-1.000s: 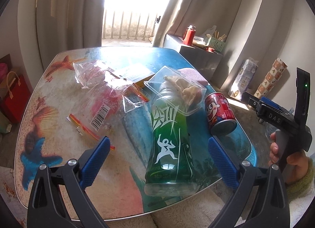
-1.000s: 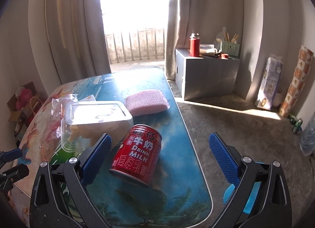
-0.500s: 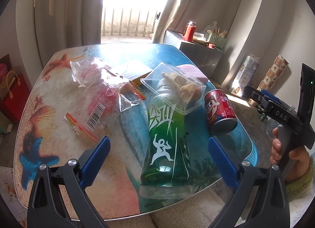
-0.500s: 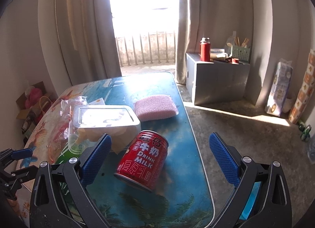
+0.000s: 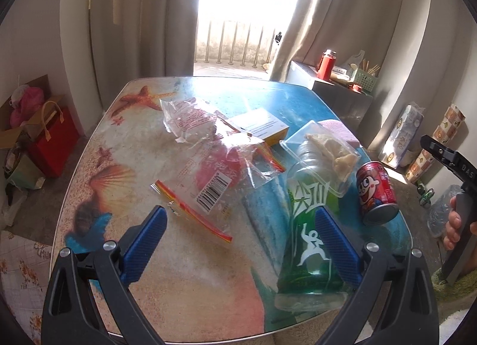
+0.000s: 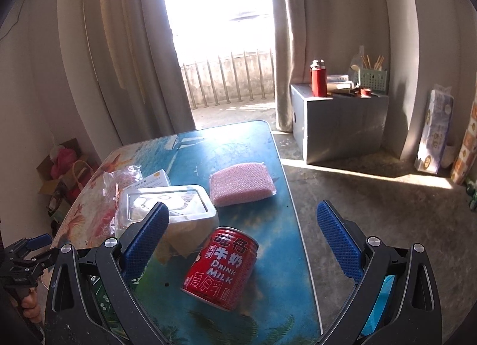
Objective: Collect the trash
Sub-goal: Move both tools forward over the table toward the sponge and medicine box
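Trash lies on a low table [image 5: 190, 279] with a beach print. A green plastic bottle [image 5: 310, 243] lies on its side near the front edge. A clear food box [image 5: 325, 151] with scraps rests against its neck. A red milk can [image 5: 377, 193] lies beside it, also in the right wrist view [image 6: 222, 267]. Clear plastic wrappers [image 5: 214, 172] are spread mid-table. My left gripper [image 5: 241, 243] is open and empty above the wrappers and bottle. My right gripper [image 6: 243, 243] is open and empty, over the can.
A pink scouring pad [image 6: 241, 184] and a yellow-edged box [image 5: 259, 127] lie further back. A grey cabinet [image 6: 337, 124] stands on the floor to the right. Red bags [image 5: 56, 139] stand left of the table. The table's right edge [image 6: 301, 240] drops to concrete floor.
My left gripper has swung left, so the bottle has moved from the middle to under the right finger. My right gripper has risen and pulled back a little; the can stays put.
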Demonstrator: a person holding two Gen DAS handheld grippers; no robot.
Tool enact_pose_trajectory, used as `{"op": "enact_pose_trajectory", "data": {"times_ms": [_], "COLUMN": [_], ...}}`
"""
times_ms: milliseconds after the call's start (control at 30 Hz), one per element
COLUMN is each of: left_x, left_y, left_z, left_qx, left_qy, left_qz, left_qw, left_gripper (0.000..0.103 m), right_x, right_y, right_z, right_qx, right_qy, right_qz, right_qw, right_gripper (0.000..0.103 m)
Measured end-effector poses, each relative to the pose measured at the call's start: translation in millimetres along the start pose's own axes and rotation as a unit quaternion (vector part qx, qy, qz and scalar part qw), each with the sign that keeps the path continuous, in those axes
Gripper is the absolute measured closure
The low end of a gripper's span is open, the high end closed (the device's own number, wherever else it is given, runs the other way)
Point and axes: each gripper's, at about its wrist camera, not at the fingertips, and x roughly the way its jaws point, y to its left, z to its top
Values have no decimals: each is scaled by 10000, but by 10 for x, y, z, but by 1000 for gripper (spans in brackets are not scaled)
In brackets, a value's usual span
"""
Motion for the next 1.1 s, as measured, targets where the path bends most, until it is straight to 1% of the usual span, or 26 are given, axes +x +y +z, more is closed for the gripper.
{"op": "enact_pose_trajectory", "data": {"times_ms": [67, 100, 133, 167, 233, 300, 367, 433, 533, 667, 800, 967, 1100], "left_x": [144, 234, 310, 364, 418, 439, 493, 598, 742, 839, 863, 887, 836], "left_y": [65, 97, 132, 165, 207, 207, 186, 169, 198, 299, 444, 700, 862], "left_z": [20, 24, 26, 29, 45, 64, 83, 106, 144, 194, 223, 227, 209], "left_qx": [93, 147, 170, 155, 58, 3, -4, -2, -98, -289, -400, -685, -817], "left_qy": [249, 420, 556, 634, 700, 685, 729, 851, 1006, 1054, 962, 950, 893], "left_qz": [465, 719, 875, 873, 693, 502, 389, 346, 437, 725, 1114, 1487, 1825], "left_qw": [9986, 9964, 9945, 9940, 9951, 9964, 9966, 9958, 9939, 9914, 9883, 9819, 9757], "left_gripper": [6, 6, 6, 6, 6, 6, 6, 6, 6, 6, 6, 6, 6], "right_x": [9, 18, 22, 15, 6, 6, 21, 34, 45, 57, 90, 143, 188], "right_y": [-16, -25, -32, -33, -42, -55, -71, -100, -111, -100, -102, -96, -98], "right_z": [-25, -28, -33, -43, -55, -65, -74, -84, -75, -67, -66, -42, -32], "right_qx": [45, 80, 111, 133, 150, 167, 199, 229, 256, 241, 240, 245, 247], "right_qy": [49, 78, 97, 104, 112, 129, 161, 197, 208, 204, 243, 262, 281], "right_qz": [31, 54, 73, 84, 66, 38, 21, 16, 23, 12, 16, 22, 22], "right_qw": [10000, 9999, 9999, 9998, 9998, 9998, 9997, 9995, 9995, 9995, 9994, 9994, 9993], "right_gripper": [8, 8, 8, 8, 8, 8, 8, 8, 8, 8, 8, 8, 8]}}
